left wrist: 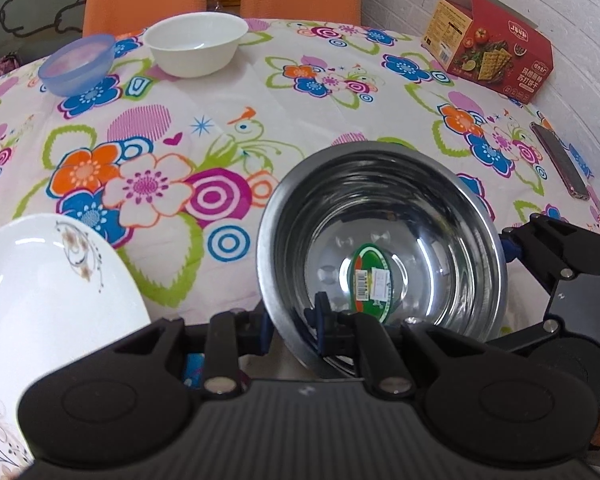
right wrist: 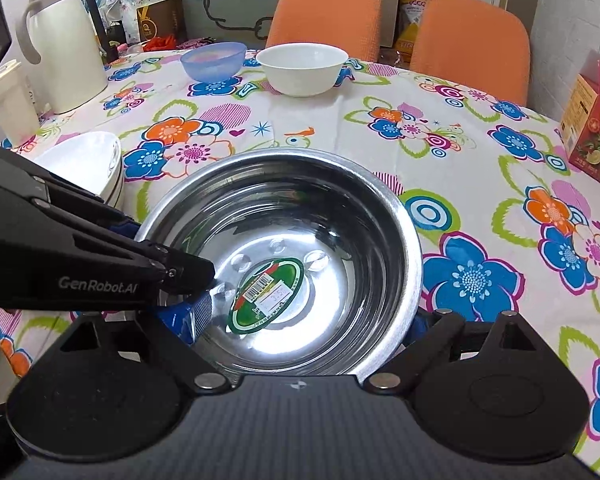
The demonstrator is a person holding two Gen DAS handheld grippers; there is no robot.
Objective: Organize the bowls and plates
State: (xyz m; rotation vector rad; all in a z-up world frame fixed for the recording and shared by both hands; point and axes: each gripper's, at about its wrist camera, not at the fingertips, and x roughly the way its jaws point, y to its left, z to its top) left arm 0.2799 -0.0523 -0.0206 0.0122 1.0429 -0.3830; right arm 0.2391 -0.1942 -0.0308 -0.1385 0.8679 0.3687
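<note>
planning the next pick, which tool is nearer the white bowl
Neither clearly: both tools are at the steel bowl, across the table from the white bowl. The left tool grips the steel rim at its left side; the right tool spans its near side.

Three bowls (right wrist: 284,264), stacked plates (right wrist: 88,164)

A table covered by a floral tablecloth (right wrist: 308,120) carries everything, and the steel bowl (right wrist: 380,216) (a green sticker in its bottom) sits just ahead of the right gripper (right wrist: 300,320). To that gripper's left lies a stack of white plates (right wrist: 88,160), with a white jug (right wrist: 60,48) farther left. Far ahead stand a blue bowl (right wrist: 213,60) and a white bowl (right wrist: 302,68) side by side, while a red cracker box (right wrist: 592,124) rests off to the right with a phone (left wrist: 560,160) near it.
</note>
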